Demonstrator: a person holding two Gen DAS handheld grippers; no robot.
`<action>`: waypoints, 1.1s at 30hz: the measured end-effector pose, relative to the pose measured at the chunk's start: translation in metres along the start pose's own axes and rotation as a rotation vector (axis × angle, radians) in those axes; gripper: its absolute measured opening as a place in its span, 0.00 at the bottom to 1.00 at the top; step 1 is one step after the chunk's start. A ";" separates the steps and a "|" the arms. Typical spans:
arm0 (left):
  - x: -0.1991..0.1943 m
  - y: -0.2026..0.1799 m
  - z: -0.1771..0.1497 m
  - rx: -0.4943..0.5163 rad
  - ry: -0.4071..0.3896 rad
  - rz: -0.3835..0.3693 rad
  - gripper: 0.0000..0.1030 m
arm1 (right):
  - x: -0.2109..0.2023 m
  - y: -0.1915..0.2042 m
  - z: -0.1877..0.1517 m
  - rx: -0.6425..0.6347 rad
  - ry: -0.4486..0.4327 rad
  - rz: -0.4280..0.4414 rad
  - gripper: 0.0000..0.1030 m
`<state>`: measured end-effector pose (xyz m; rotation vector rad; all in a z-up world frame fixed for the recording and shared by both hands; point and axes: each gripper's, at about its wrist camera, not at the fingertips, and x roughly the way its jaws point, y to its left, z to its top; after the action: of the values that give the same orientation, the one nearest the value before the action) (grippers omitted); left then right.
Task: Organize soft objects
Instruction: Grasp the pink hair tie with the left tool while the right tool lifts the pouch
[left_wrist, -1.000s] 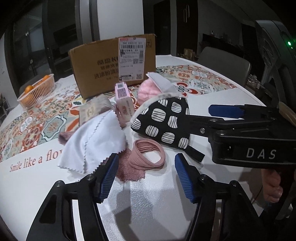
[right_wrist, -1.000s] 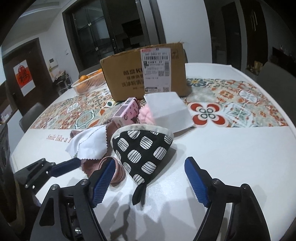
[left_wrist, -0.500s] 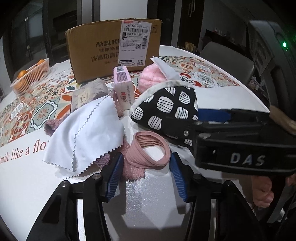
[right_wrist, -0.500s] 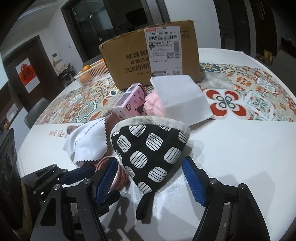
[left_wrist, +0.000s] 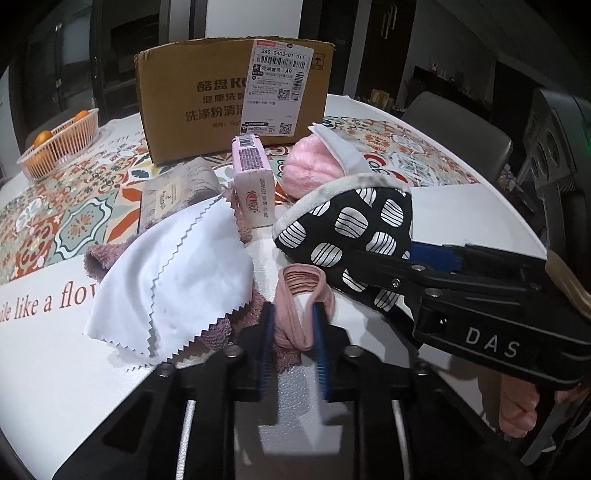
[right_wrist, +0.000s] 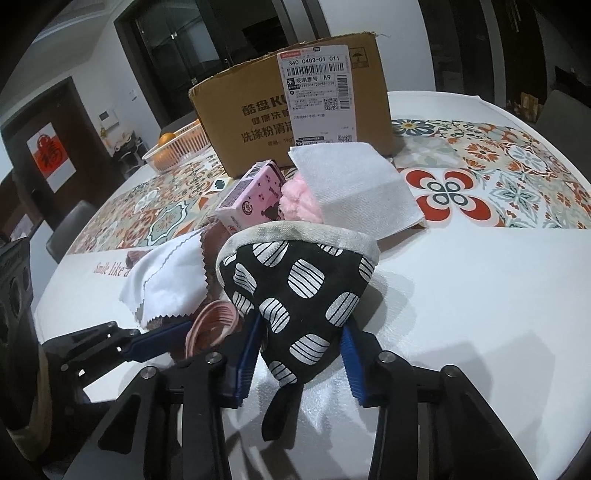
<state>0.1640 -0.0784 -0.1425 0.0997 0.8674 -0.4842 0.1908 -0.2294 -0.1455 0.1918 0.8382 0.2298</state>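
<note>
Both grippers closed in: left gripper (left_wrist: 291, 332) pinches headband (left_wrist: 301, 295); right gripper (right_wrist: 301, 360) clamps mitt (right_wrist: 295, 291), tip toward camera.

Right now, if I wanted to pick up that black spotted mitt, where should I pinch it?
Probably at the narrow pointed end of the black spotted mitt, coming in from the near side: it tapers there enough to fit between the fingers. The right gripper is closing there.

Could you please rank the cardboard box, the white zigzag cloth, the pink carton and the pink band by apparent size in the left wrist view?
1. Cardboard box
2. White zigzag cloth
3. Pink carton and pink band: look alike, and the band is nearer, so unranked.
</note>
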 end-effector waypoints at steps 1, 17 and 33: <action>0.000 0.000 0.000 -0.002 0.000 -0.008 0.14 | -0.001 0.000 -0.001 0.004 -0.002 -0.001 0.39; -0.046 0.000 -0.003 -0.045 -0.129 0.024 0.11 | -0.027 0.004 -0.010 0.066 -0.055 -0.023 0.32; -0.106 0.007 0.023 -0.056 -0.329 0.054 0.11 | -0.082 0.033 0.015 0.033 -0.226 -0.045 0.32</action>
<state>0.1259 -0.0397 -0.0484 -0.0089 0.5538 -0.4113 0.1449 -0.2218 -0.0690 0.2248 0.6215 0.1485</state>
